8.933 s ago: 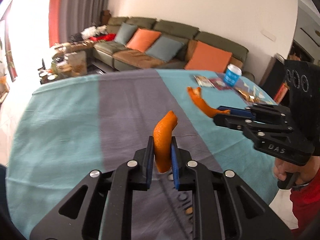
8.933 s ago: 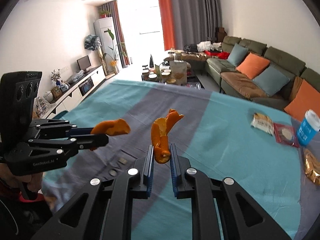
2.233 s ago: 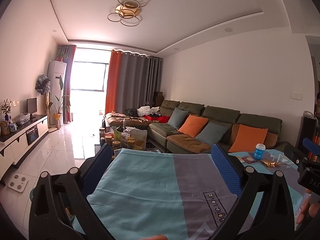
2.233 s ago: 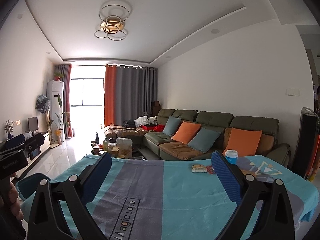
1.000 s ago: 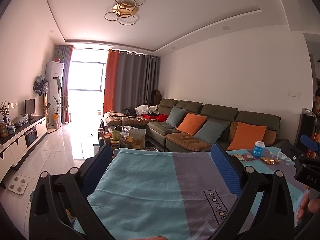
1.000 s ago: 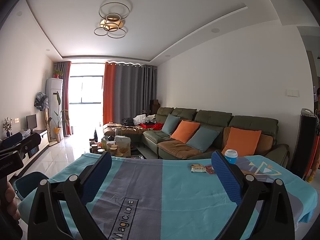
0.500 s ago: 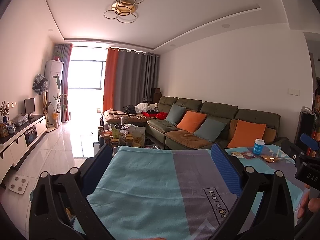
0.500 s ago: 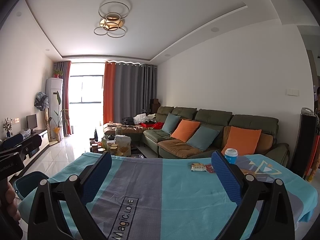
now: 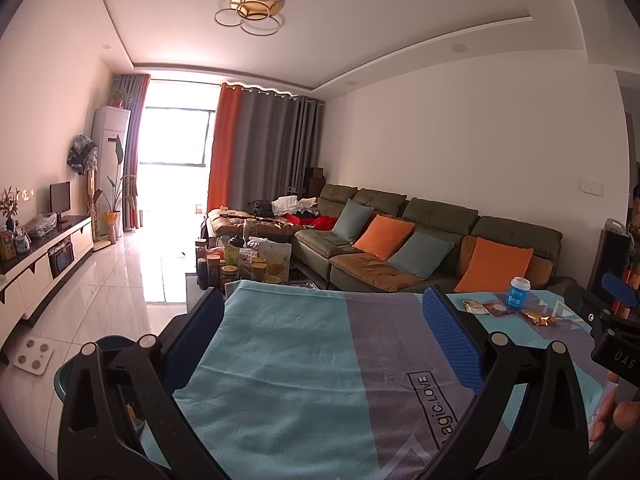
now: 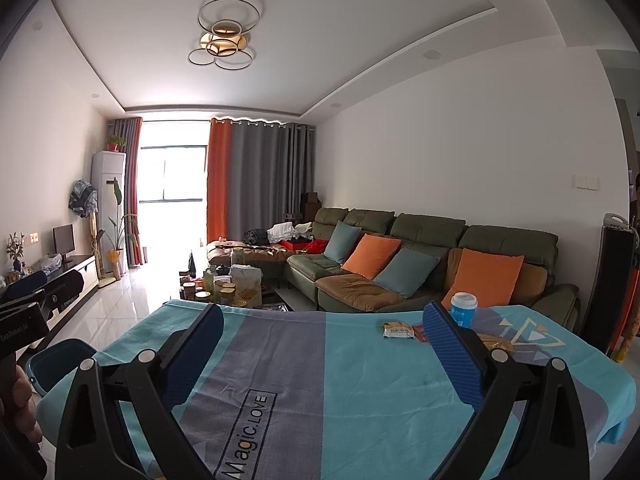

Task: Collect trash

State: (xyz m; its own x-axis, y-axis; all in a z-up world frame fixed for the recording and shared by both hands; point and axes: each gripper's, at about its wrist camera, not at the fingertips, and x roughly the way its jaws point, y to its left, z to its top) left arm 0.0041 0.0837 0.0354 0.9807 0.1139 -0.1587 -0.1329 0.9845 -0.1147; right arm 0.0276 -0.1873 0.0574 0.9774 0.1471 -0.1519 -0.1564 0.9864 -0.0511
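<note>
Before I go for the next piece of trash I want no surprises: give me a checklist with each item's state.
1. Left hand-held gripper open, nothing between its pads: ok.
2. Right hand-held gripper open, nothing between its pads: ok.
3. Trash left on the table: ok, cup, pale wrapper, red wrapper and gold wrapper at the far right end.
4. Cup upright, lid on: ok.
5. Bin in view beside the table's left edge: ok.
6. Whether the cup is empty: cannot tell.
</note>
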